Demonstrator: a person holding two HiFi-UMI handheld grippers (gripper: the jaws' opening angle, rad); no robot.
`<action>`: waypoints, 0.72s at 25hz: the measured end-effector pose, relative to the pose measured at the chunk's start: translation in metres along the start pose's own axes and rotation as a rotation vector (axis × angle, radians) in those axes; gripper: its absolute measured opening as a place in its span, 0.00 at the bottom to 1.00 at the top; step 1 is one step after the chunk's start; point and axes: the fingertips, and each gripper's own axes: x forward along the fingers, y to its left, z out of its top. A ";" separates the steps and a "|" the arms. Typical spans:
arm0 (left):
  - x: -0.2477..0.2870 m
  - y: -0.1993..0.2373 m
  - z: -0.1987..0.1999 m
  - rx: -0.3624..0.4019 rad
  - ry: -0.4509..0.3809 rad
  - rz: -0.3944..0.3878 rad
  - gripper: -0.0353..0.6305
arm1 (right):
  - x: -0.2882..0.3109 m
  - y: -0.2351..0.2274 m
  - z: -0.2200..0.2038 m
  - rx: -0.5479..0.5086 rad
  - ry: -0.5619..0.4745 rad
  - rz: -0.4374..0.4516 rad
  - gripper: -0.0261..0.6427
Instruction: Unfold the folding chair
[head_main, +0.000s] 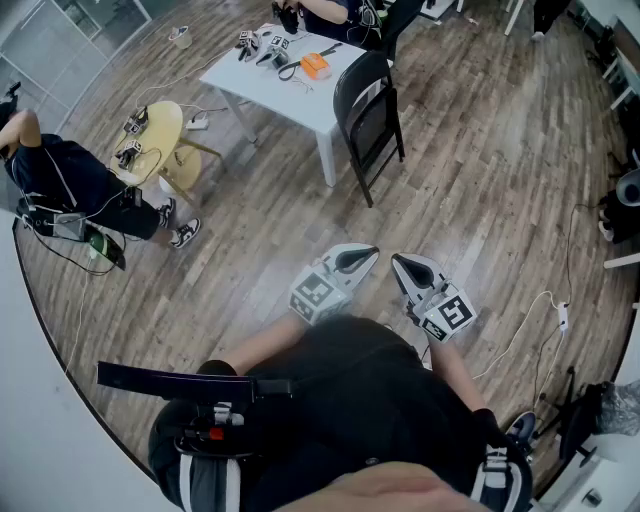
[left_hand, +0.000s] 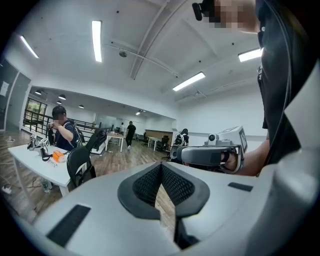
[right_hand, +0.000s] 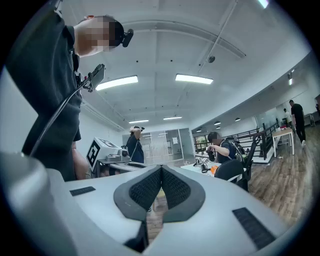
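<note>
A person in black clothing (head_main: 370, 400) is standing on the brown wood-plank floor (head_main: 480, 180), holding both tools out at waist height. The left gripper (head_main: 368, 258) is pointing slightly downward, its dark ribbed pads (left_hand: 147, 185) pressing flat against each other with nothing caught between them. The right gripper (head_main: 400, 265) is riding level just beside it, its jaws likewise sitting tight together and gripping nothing. Each gripper view is showing the other gripper alongside.

The black folding chair (head_main: 368, 115), with its curved back and thin metal legs, is standing upright well apart from both grippers, farther up the room. It is sitting against the near corner of the white rectangular table (head_main: 270, 90).

That table is carrying several grey-and-white devices (head_main: 262, 45), a dark loop of cable and a small orange box-shaped item (head_main: 315, 66). The item may be a container, but it is showing too small to tell whether anything is lying inside it. Another person (head_main: 335, 12) is sitting at the table's far edge.

To the left, a pale yellow round wooden stool (head_main: 172, 125) is bearing a few small gadgets with trailing cables. A person in dark clothes (head_main: 70, 180) is sitting on the floor just beside it.
</note>
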 end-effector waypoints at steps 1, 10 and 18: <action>-0.001 0.000 -0.001 0.001 0.000 -0.001 0.06 | 0.000 0.000 0.000 -0.002 0.001 -0.002 0.05; 0.000 0.002 0.003 0.015 -0.012 -0.007 0.06 | 0.004 -0.005 0.000 -0.014 0.011 -0.008 0.05; 0.003 -0.001 0.002 0.015 -0.027 -0.043 0.06 | -0.002 -0.015 0.006 0.046 -0.043 -0.018 0.05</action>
